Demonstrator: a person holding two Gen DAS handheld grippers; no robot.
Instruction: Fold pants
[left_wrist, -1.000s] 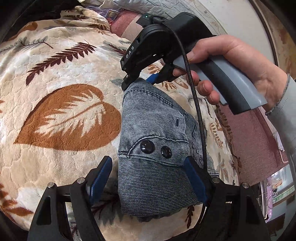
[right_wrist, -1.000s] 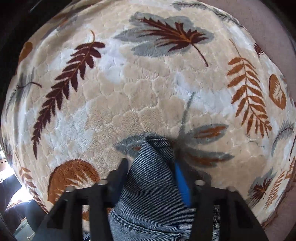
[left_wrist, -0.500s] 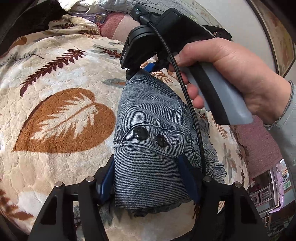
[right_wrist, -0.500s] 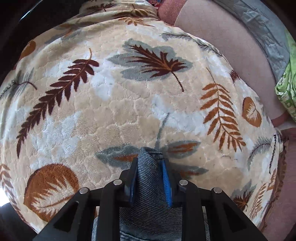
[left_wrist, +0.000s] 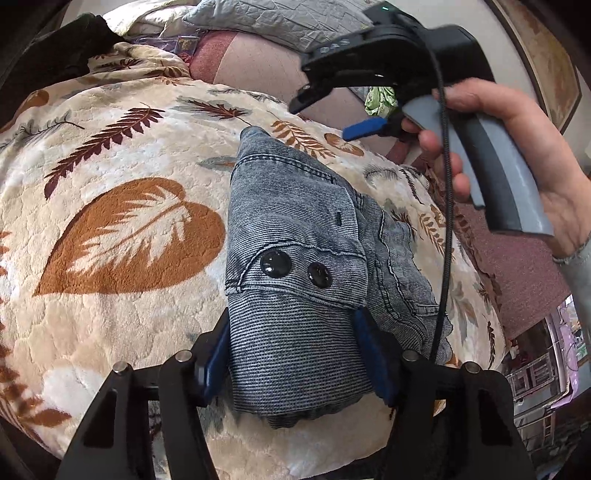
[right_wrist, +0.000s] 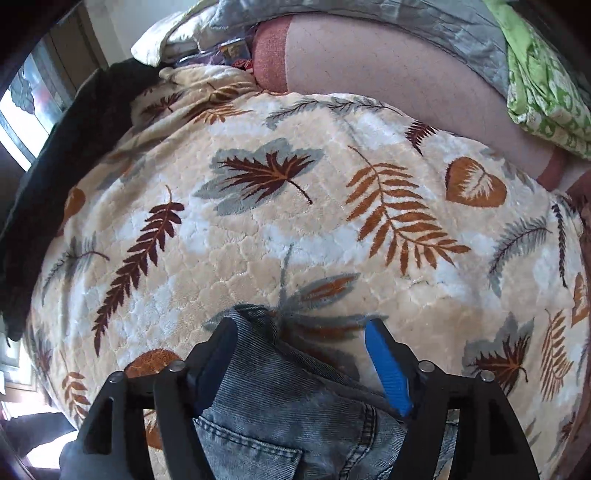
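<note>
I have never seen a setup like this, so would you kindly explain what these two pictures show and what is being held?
There is no robot here: a person holds a trigger-operated, two-fingered tool in each hand. Each tool carries a wide-angle camera looking along its fingers, so each picture is one tool's own view.

In the left camera's picture, the left hand-held gripper is shut on a folded end of the grey denim pants, near two dark buttons. The right hand-held gripper hangs open above the far end, gripped by the person's hand.

The right camera's picture shows that tool's own fingers spread open, with the denim lying between them, not pinched.

Everything rests on a plush leaf-patterned blanket.
</note>
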